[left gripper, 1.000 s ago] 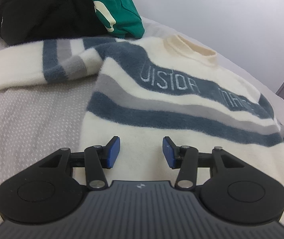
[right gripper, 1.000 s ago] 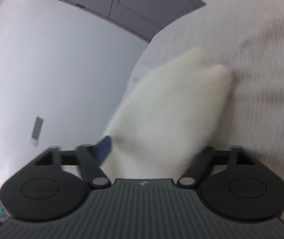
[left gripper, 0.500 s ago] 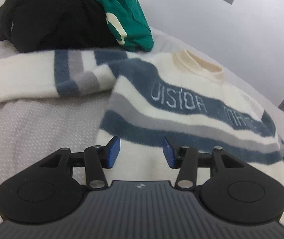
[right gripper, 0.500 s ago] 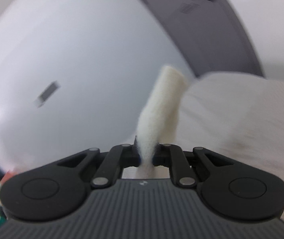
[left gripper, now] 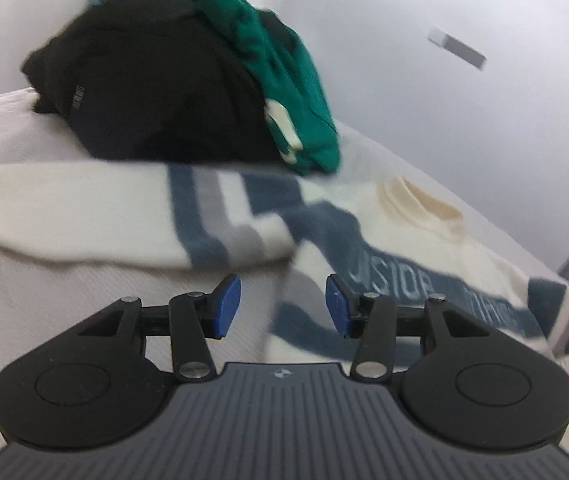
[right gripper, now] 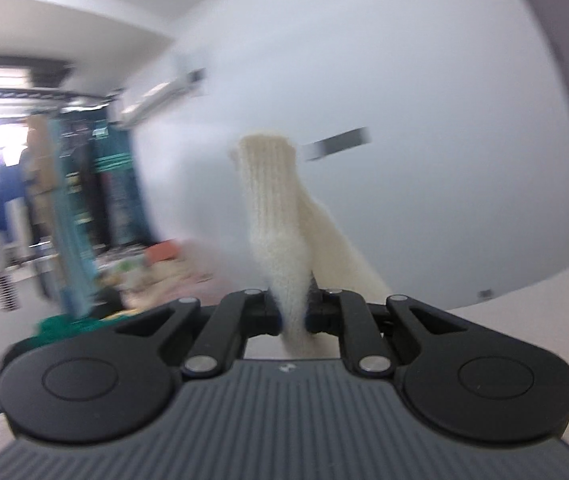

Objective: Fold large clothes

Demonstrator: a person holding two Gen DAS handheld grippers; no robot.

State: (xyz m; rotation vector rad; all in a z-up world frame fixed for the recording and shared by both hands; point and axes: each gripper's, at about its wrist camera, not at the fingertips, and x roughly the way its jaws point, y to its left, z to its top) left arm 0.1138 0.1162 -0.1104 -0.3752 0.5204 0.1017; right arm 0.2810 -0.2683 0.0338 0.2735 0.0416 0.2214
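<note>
Sweater (left gripper: 424, 248), cream with blue and grey stripes, lies spread on the pale bed cover (left gripper: 44, 312), its body running from the centre of the left wrist view toward 3 o'clock and one sleeve stretching out to 9 o'clock, where the frame cuts it off. The blue lettering across the chest is blurred and partly hidden behind the left gripper (left gripper: 283, 306), whose blue pads (left gripper: 226, 306) stand well apart above the sweater's edge, holding nothing. At 12 o'clock a black garment (left gripper: 156, 88) and a green garment (left gripper: 296, 84) are heaped just behind the sleeve. In the right wrist view the right gripper (right gripper: 293, 316) is clamped on the ribbed cuff (right gripper: 274, 208), which stands up toward 12 o'clock against the white wall (right gripper: 444, 80); its pads are hidden by the knit. The room at 9 o'clock is smeared past reading.
</note>
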